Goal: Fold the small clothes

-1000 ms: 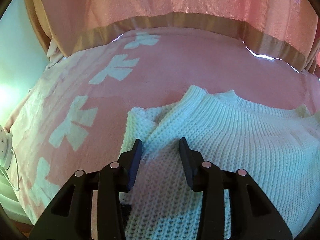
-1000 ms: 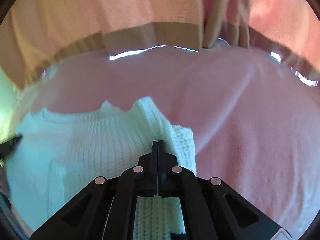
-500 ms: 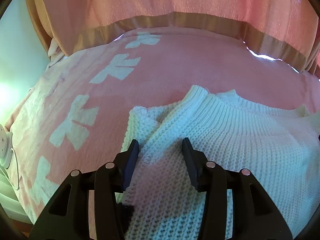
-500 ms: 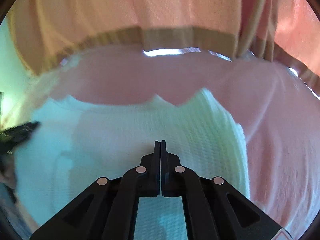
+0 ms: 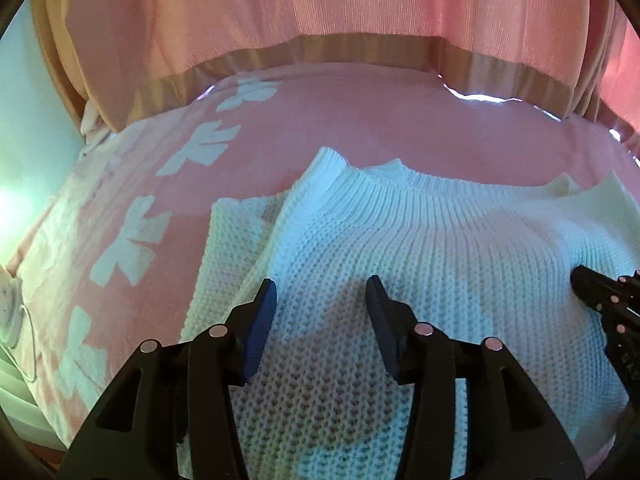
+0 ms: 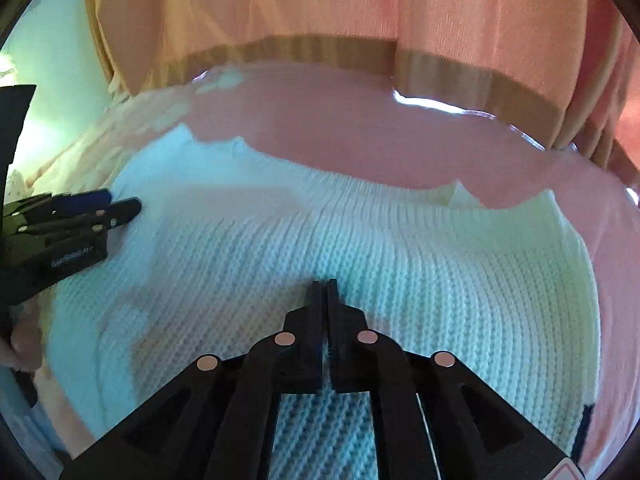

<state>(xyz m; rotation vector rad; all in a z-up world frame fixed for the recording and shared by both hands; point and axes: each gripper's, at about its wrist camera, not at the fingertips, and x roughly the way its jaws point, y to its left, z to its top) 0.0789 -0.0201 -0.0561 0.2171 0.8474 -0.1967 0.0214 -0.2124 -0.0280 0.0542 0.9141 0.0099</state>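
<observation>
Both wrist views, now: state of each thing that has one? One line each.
White knit sweater: lying flat on the bed, left sleeve folded in under the body, not yet folded up.
Left gripper: open, jaws apart over the sweater, holding nothing.
Right gripper: shut, jaws together over the sweater; whether knit is pinched cannot be told.
Pink blanket: spread flat beneath the sweater.
Pink curtain: drawn closed, hem hanging at the bed's far edge.

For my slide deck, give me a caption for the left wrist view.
Open left gripper poised over a white knit sweater on a pink bedspread.
</observation>
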